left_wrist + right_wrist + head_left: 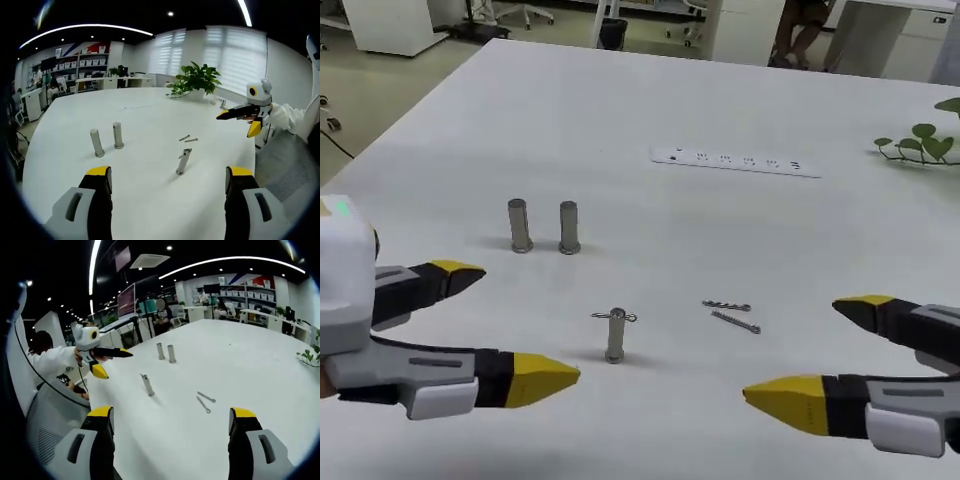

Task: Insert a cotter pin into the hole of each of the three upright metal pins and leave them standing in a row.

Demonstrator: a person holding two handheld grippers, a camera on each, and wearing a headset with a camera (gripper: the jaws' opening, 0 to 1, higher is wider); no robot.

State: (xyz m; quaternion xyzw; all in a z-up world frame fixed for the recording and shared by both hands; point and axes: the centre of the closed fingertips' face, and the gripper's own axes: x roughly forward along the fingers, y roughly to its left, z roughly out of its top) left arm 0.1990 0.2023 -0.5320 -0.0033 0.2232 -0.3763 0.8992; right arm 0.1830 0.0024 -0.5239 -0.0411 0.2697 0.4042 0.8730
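Fingers (542, 378) of the left gripper (528, 322) and right gripper (791, 350) gape empty above the table (620, 120), where two loose cotter pins (726, 306) lie flat near the already pinned metal pin (615, 338): light, thin, slippery wire, likely best pinched at the looped head.

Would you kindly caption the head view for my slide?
Open left tool, right tool flank cottered grey metal pin; two bare pins, two loose cotter pins nearby.
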